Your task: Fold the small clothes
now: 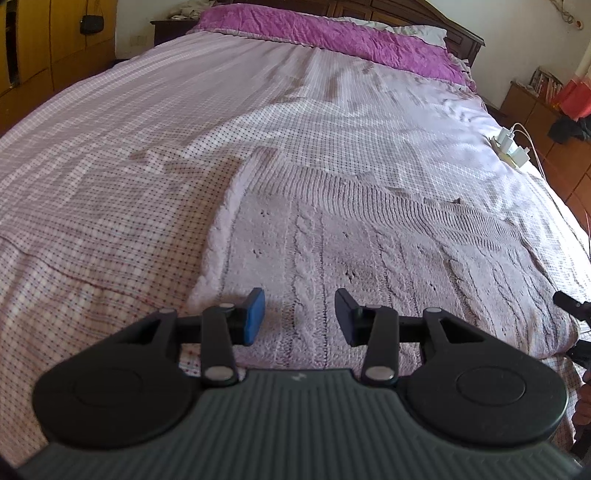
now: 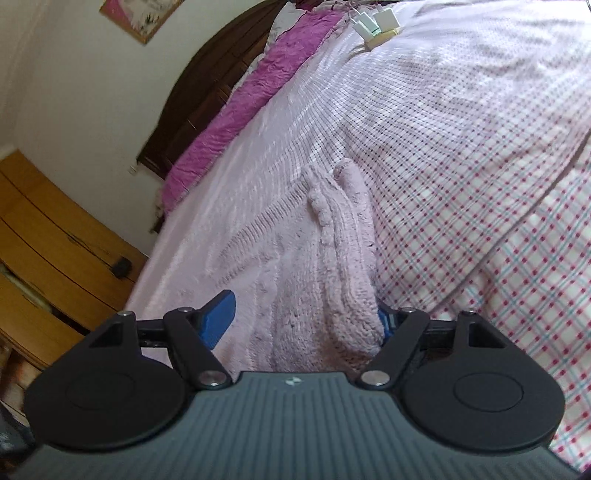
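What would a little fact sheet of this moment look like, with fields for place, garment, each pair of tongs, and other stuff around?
place: bed with checked sheet
garment: pale pink cable-knit sweater, lying on the sheet
left tongs: open, above the sweater, holding nothing
right tongs: open, a bunched fold of sweater between the fingers
other: magenta blanket at the headboard end; white chargers at the bed edge

A checked pink-and-white bedsheet [image 1: 110, 177] covers the bed, with a crumpled magenta blanket [image 1: 325, 33] across its head below a dark wooden headboard [image 2: 207, 92], white chargers [image 1: 511, 146] with cables at one edge, and yellow wooden cupboards [image 2: 44, 229] beside it.
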